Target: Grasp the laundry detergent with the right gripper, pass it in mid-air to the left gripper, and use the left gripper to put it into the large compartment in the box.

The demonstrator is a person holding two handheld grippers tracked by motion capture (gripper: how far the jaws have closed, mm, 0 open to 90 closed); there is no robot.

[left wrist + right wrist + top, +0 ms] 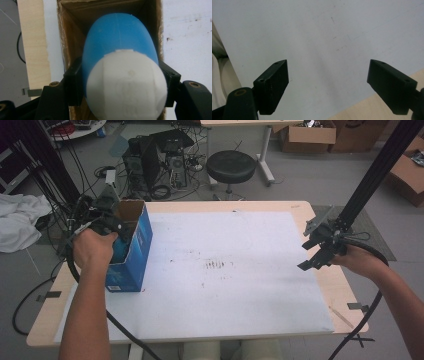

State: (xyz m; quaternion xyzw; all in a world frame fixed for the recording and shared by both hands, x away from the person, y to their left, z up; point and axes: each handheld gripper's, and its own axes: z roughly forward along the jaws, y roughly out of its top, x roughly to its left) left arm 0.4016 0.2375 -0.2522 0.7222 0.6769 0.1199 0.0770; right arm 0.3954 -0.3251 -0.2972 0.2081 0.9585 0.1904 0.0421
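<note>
- The left gripper (120,82) is clamped on a blue bottle with a white cap (120,50), one black jaw pressed against each side of the blue body just behind the cap (the cap end faces the camera and looks blurred).
- The bottle's far end sits inside the open top of a blue cardboard box (72,15), with brown inner walls on both sides of it.
- In the high view the left gripper (112,227) is at the mouth of the box (132,250), which stands upright on the left part of the white mat (225,285).
- The right gripper (328,85) has its jaws spread wide with nothing between them, only the white mat (317,37) below.
- In the high view the right gripper (320,250) hovers over the mat's right edge, well apart from the box.
</note>
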